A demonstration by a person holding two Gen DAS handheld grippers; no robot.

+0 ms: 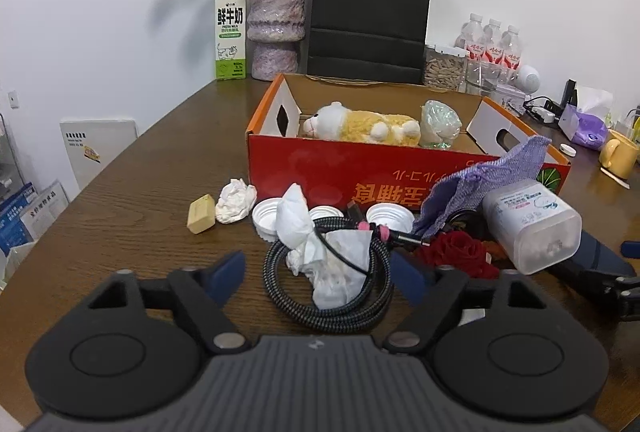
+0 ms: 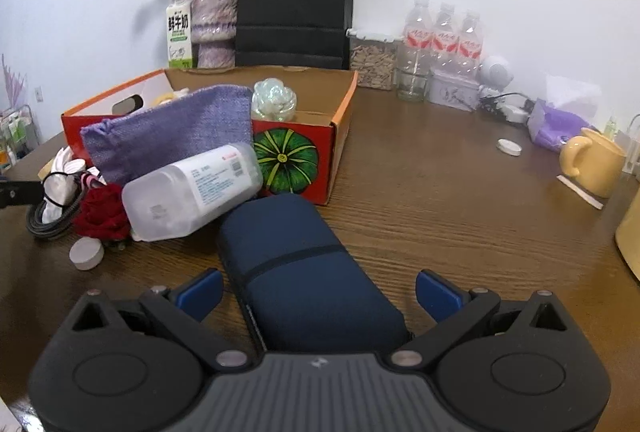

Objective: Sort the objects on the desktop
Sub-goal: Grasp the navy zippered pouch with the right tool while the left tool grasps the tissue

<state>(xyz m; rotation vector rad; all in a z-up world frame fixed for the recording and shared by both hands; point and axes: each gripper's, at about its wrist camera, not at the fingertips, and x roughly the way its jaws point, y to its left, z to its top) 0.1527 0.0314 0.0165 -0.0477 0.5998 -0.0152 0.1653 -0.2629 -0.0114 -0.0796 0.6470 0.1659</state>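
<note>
My left gripper (image 1: 318,272) is open, its blue pads either side of a coiled braided cable (image 1: 328,296) with crumpled tissue (image 1: 320,256) on it. Beyond lie white lids (image 1: 266,216), a tissue ball (image 1: 236,199), a beige eraser (image 1: 201,219), a red rose (image 1: 456,252), a clear plastic container (image 1: 532,224) and a purple cloth pouch (image 1: 480,187). My right gripper (image 2: 318,292) is open around a dark blue case (image 2: 304,272), which lies on the table. The red cardboard box (image 1: 360,167) holds a plush toy (image 1: 360,123) and an iridescent ornament (image 2: 275,99).
At the back stand a milk carton (image 1: 231,31), a vase of dried roses (image 1: 276,27), a black paper bag (image 1: 368,15), a seed jar (image 2: 374,61) and water bottles (image 2: 440,35). A yellow mug (image 2: 592,161) and purple tissue pack (image 2: 556,123) sit at the right.
</note>
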